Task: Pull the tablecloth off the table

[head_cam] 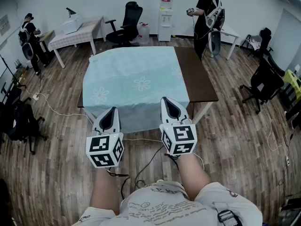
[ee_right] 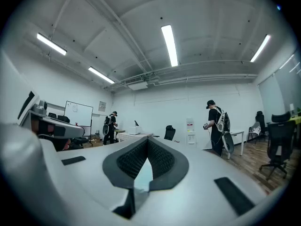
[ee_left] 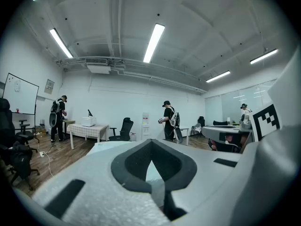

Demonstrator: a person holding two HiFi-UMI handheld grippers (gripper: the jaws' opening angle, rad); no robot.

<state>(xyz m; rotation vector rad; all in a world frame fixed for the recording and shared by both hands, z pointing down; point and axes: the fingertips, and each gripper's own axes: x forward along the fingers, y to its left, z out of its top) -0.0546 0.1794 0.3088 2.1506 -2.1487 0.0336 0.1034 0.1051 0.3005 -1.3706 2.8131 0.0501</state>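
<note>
Tablecloth, pale blue with white flowers, is being seen in the head view lying skewed over the bench. A brown strip of the bench top is being shown uncovered along the right side, while the cloth's near edge is hanging down toward the wooden floor. The left gripper and the right gripper are being held side by side at that hanging edge, tips against the cloth. A person is being seen standing beyond the bench. In the left gripper view, the left gripper is being shown with its fingers drawn together, and a pale strip of the tablecloth is being pinched between them. In the right gripper view, the right gripper is likewise being shown with its fingers pressed together, and the tablecloth is being gripped between the dark pads.
</note>
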